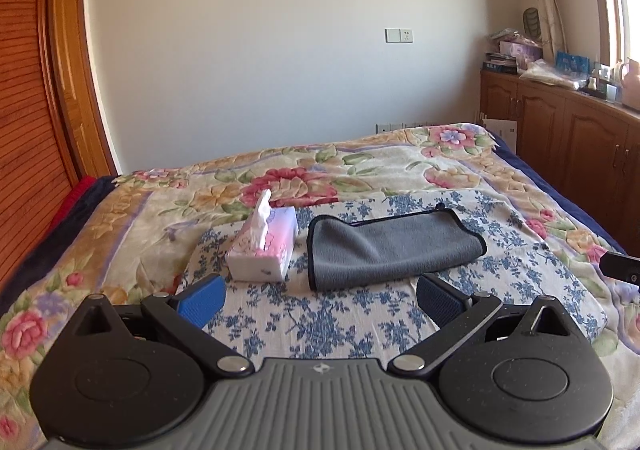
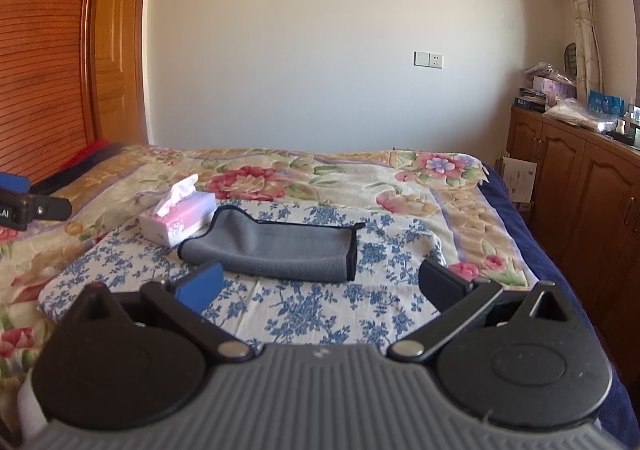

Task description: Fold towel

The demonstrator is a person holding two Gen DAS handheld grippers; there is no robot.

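A grey towel (image 1: 390, 248) with a dark hem lies folded on a blue-flowered white cloth (image 1: 340, 314) on the bed. It also shows in the right wrist view (image 2: 276, 246). My left gripper (image 1: 320, 300) is open and empty, hovering just short of the towel's near edge. My right gripper (image 2: 320, 286) is open and empty, also just short of the towel. A part of the right gripper shows at the right edge of the left wrist view (image 1: 620, 266), and part of the left gripper shows at the left edge of the right wrist view (image 2: 24, 206).
A pink-and-white tissue box (image 1: 264, 248) stands just left of the towel, and shows in the right wrist view (image 2: 178, 218). The bed has a floral blanket (image 1: 360, 170). A wooden cabinet (image 1: 568, 138) with clutter stands on the right, a wooden wardrobe (image 1: 36, 110) on the left.
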